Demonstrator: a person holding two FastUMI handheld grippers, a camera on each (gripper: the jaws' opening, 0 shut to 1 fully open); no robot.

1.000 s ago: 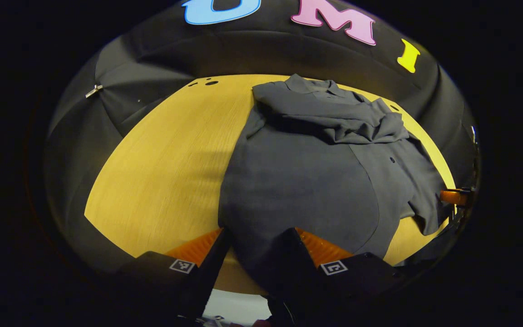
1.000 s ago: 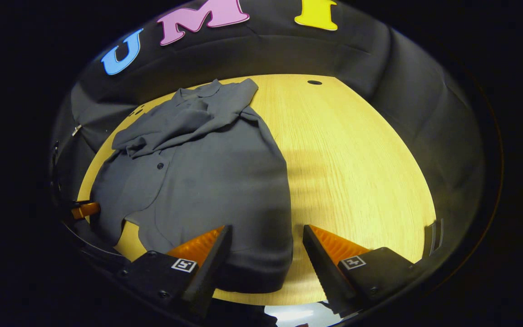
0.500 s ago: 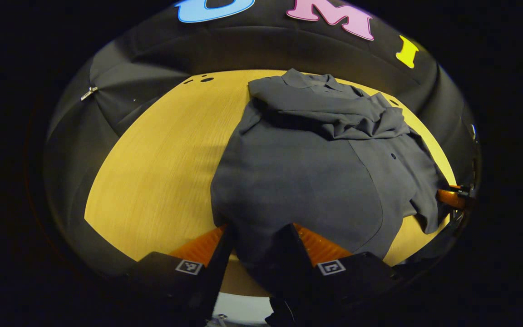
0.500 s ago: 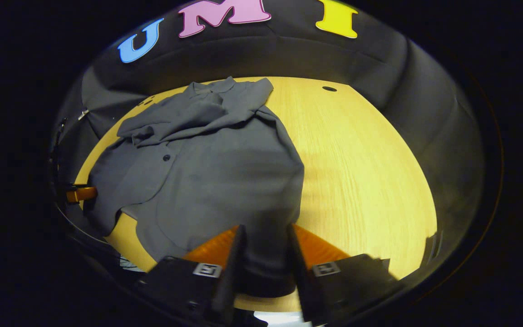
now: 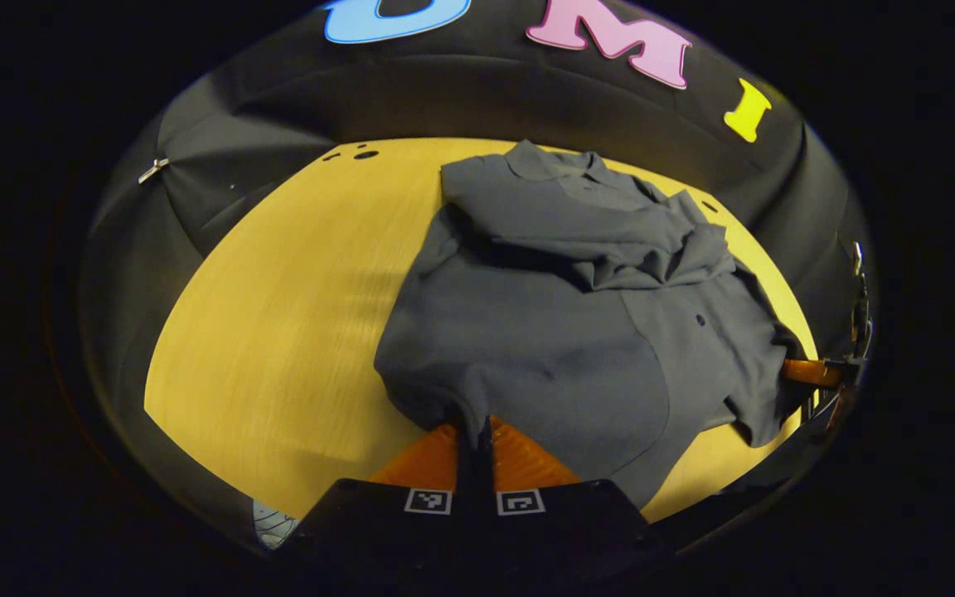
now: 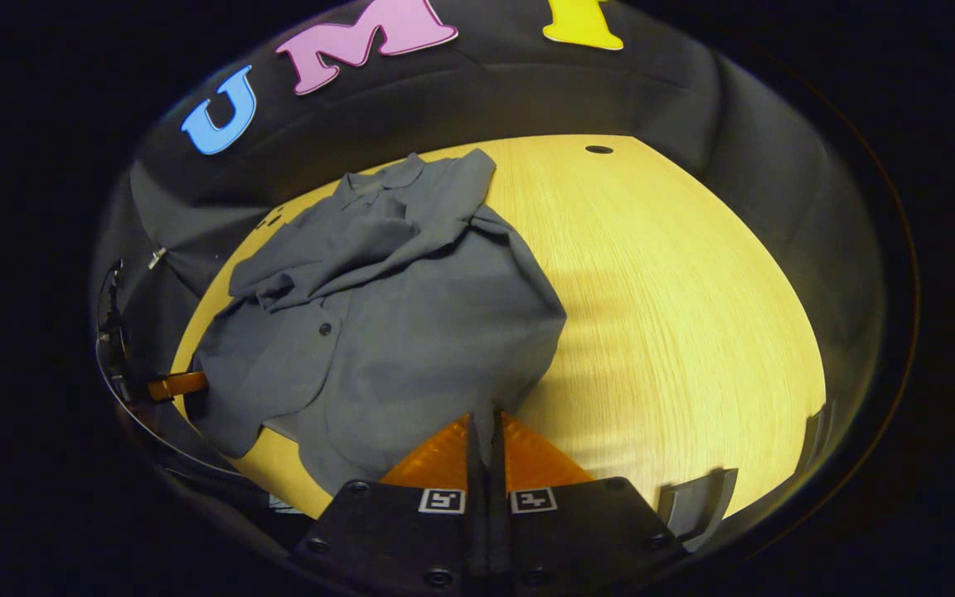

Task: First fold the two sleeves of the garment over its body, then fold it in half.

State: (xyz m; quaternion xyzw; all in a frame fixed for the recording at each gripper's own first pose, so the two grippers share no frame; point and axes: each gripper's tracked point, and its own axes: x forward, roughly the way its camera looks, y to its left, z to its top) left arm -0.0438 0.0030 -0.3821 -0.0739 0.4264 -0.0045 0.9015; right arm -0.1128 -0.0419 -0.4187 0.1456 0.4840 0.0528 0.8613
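The bench (image 5: 278, 332) is spreading as a pale wood surface across the middle of both views, and the garment (image 5: 560, 332), a dark grey shirt, is lying on it, right of centre in the left gripper view and left of centre in the right gripper view (image 6: 395, 332). Its collar is pointing toward the top of each frame and both sleeves (image 5: 610, 240) are sitting bunched across the chest, so the sleeve folds look done and the halving fold seems to be beginning. The left tongs (image 5: 475, 431) are clenching a corner of the hem at bottom centre, fingers pressed together with cloth pinched between them. The right tongs (image 6: 486, 431) are gripping the opposite hem corner the same way. Judging from this, the risk is that the loosely heaped sleeves are going to slide off as the hem is carried toward the collar, or that one thin pinch is going to slip and leave the fold skewed; uneven travel of the two tongs would cause that. No containers are standing on the bench.
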